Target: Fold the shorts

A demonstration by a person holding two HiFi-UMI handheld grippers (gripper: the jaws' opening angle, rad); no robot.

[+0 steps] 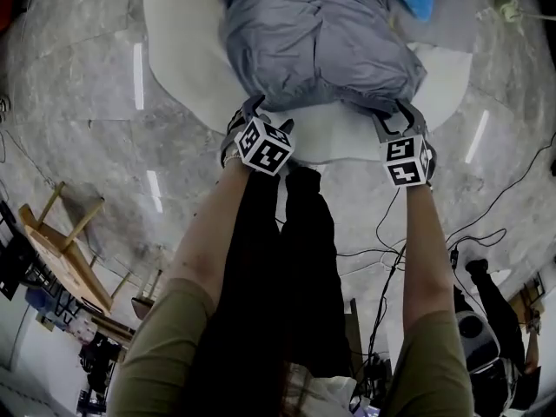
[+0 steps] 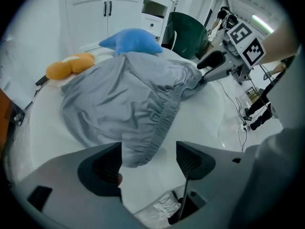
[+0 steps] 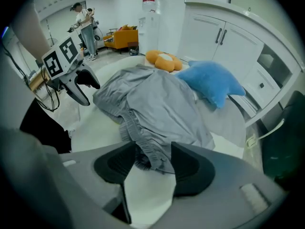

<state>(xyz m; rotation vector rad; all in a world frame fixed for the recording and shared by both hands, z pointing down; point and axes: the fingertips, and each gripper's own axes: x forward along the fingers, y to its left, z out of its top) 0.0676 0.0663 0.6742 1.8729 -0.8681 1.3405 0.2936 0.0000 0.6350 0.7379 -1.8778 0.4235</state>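
Note:
Grey shorts [image 1: 321,42] lie in a puffy, crumpled heap on a round white table [image 1: 178,68]. Their gathered waistband [image 2: 164,118] faces me along the near edge. My left gripper [image 1: 247,111] is at the waistband's left end. Seen in its own view, the left gripper [image 2: 148,159] is open. The fabric corner sits by the left pad, with bare table showing beside the other pad. My right gripper [image 1: 398,113] is at the right end. It too stands open [image 3: 148,163], with the waistband's bunched end [image 3: 147,149] between its jaws. Each gripper also shows in the other's view [image 2: 212,67] [image 3: 85,86].
A blue star cushion [image 3: 212,85] and an orange plush [image 3: 162,60] lie on the table's far side, behind the shorts. White cabinets [image 2: 105,18] stand beyond. A wooden stool [image 1: 65,250] and cables [image 1: 486,224] are on the floor. A person [image 3: 86,23] stands far back.

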